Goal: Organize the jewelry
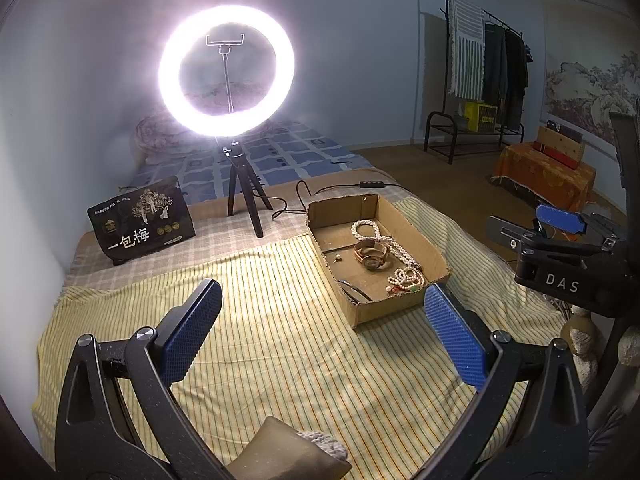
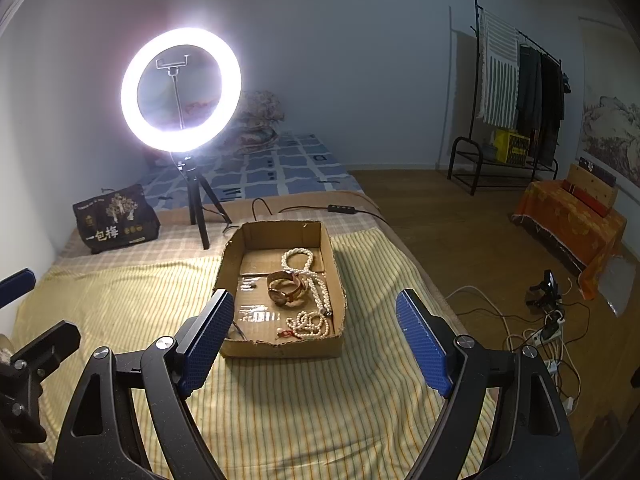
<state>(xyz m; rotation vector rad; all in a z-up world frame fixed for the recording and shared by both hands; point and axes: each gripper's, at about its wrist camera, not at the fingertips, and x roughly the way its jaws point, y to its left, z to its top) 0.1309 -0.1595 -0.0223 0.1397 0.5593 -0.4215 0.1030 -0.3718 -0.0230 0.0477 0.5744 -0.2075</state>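
A shallow cardboard box (image 2: pixel 332 344) lies on the yellow striped blanket (image 2: pixel 320 408). Inside it are a long white bead necklace (image 2: pixel 298 258), a brown watch (image 2: pixel 286 290), a coiled bead bracelet (image 2: pixel 310 326) and a thin dark bangle at the near left corner. My right gripper (image 2: pixel 316 320) hovers just in front of the box, open, with nothing between its blue pads. In the left wrist view the box (image 1: pixel 430 258) sits ahead to the right, and my left gripper (image 1: pixel 322 312) stands open and bare over the blanket (image 1: pixel 280 360). A small earring (image 1: pixel 338 257) lies on the box floor.
A lit ring light on a black tripod (image 2: pixel 200 204) stands behind the box, its cable running right. A black printed bag (image 2: pixel 116 220) stands at the back left. The bed's right edge drops to a wooden floor with cables (image 2: pixel 552 336). A small brown cushion (image 1: pixel 280 452) lies below my left gripper.
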